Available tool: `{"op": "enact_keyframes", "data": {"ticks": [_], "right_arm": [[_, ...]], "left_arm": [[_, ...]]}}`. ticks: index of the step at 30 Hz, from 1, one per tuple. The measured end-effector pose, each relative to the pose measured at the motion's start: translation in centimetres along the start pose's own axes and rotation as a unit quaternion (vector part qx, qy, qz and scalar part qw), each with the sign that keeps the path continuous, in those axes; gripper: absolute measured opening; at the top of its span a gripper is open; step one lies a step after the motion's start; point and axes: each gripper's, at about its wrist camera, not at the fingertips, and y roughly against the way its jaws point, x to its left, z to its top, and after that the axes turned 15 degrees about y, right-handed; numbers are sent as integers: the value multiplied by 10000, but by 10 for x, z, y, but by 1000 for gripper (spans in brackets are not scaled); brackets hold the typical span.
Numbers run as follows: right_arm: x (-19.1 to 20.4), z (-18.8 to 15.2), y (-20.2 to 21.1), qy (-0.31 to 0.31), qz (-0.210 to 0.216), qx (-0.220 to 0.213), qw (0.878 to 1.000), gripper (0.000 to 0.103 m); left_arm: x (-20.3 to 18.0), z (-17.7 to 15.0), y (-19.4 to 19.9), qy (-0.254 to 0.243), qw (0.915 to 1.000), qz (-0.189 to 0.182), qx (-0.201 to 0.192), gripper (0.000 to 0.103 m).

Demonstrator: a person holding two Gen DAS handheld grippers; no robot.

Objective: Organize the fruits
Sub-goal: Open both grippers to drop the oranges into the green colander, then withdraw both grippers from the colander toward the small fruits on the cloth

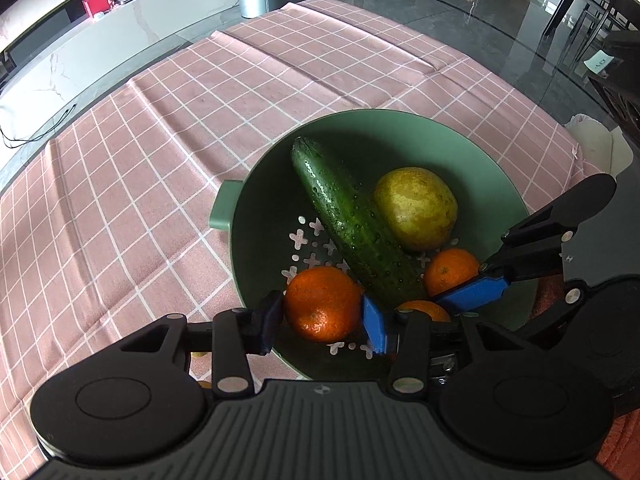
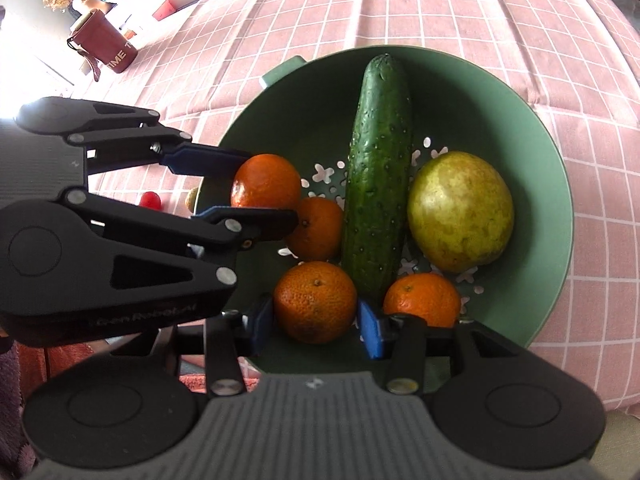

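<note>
Orange tangerine [image 1: 322,304] sits between left hand-held gripper [image 1: 322,322] pads — touching both.

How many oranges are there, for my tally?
4 oranges: one in the left gripper, one beside it, one in the right gripper, one right of the cucumber; none seem hidden.

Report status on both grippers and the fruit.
Left gripper shut on far-left orange, right gripper shut on near orange. Both inside green colander. Cucumber crowds right gripper's inner side.
</note>
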Motion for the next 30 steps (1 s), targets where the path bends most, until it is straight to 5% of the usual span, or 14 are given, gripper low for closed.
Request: {"op": "enact_keyframes", "data": {"ticks": [6,17,30], "right_arm": [[4,-1,5,136,-155,-63,9998,49],[22,-9,27,311,-660,-403,9965,61],[94,-14,59,787,-1284,-1981,9686,60]], "left_arm": [[-1,-1,3,7,10000,12,-40,53],[17,-7,59,623,9950,-120,-769,59],[87,-46,122,1582,9758,-118,-1508,59]]}}
